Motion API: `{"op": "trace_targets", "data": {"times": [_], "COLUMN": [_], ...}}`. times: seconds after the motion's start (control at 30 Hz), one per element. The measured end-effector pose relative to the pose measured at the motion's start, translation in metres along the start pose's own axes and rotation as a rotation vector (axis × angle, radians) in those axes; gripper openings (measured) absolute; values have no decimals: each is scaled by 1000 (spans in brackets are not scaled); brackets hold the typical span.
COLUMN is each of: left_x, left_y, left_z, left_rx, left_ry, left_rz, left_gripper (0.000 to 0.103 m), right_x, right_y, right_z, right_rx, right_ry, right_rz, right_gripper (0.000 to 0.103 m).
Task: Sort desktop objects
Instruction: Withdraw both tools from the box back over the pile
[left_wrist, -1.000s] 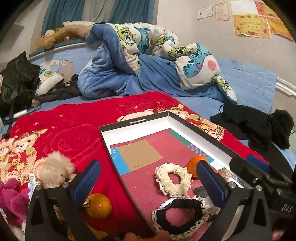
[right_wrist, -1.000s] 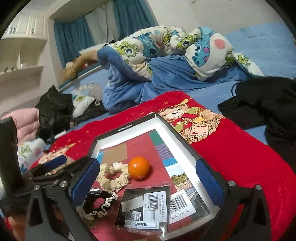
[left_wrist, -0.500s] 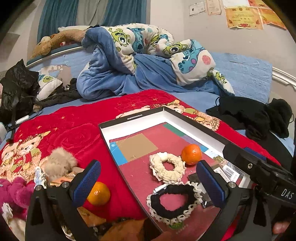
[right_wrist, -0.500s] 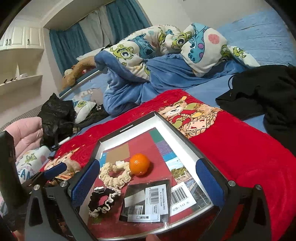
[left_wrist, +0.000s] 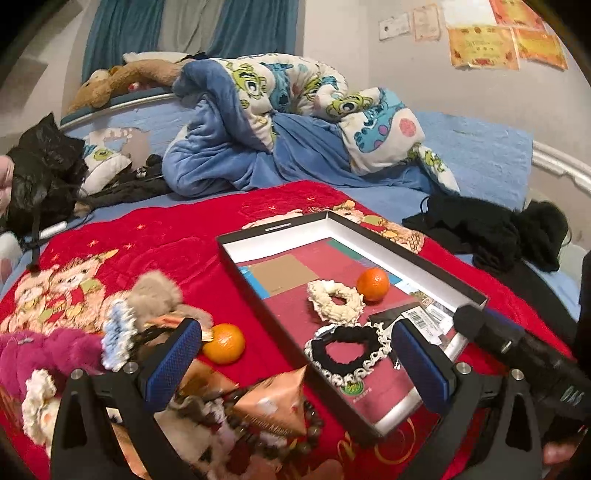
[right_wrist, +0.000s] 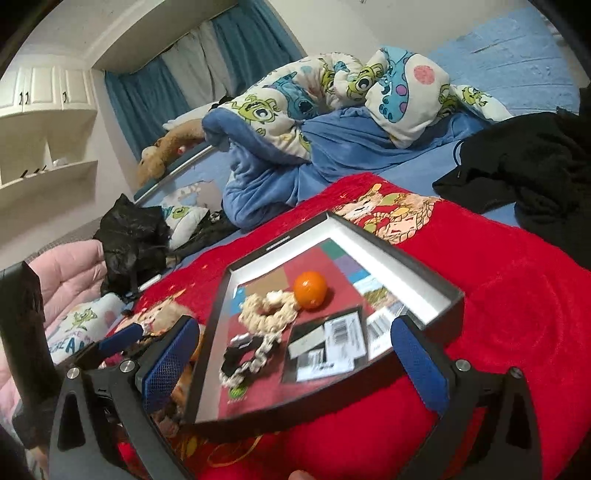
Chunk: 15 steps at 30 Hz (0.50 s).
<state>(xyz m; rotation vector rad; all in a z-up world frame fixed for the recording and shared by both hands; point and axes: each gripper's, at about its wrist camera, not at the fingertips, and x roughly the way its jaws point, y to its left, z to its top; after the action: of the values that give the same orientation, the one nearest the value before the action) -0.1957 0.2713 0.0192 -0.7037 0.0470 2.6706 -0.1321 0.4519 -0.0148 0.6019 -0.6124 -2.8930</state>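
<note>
Both claws, left gripper (left_wrist: 295, 363) & right gripper (right_wrist: 291, 360), hang released, nothing btwn my fingers. Box lid (left_wrist: 417, 264) sits mid-frame w/ an orange (left_wrist: 373, 284) & cream scrunchie (left_wrist: 335, 300) inside; second orange (left_wrist: 224, 343) lies lower left on the red blanket (left_wrist: 155, 243).

Far half of box (left_wrist: 332, 229) floor bare, room for my claw; near half blocked by tangerine (left_wrist: 373, 283), cream scrunchie (left_wrist: 334, 301), black scrunchie (left_wrist: 347, 350), packet (right_wrist: 325, 343); left side crowded with loose clutter (left_wrist: 155, 317).
</note>
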Motion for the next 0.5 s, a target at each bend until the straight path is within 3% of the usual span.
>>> {"op": "trace_targets", "data": {"times": [0.17,0.33,0.5], "left_x": [-20,-46,-79], "left_y": [16,37,73], "left_z": [-1,-8,-20], "left_rx": [-11,-2,-32], "left_ry": [-9,-12,-7], "left_rz": [27,110,168], "left_gripper": [103,103,103], "right_x": [-5,-9,-10], "right_y": [20,54,94], "right_z": [-9,-19,-31], "right_rx": [-63,-171,-227], "right_ry": [41,54,76], "right_rz": [-23,-92,-49], "right_gripper": [103,103,103]}}
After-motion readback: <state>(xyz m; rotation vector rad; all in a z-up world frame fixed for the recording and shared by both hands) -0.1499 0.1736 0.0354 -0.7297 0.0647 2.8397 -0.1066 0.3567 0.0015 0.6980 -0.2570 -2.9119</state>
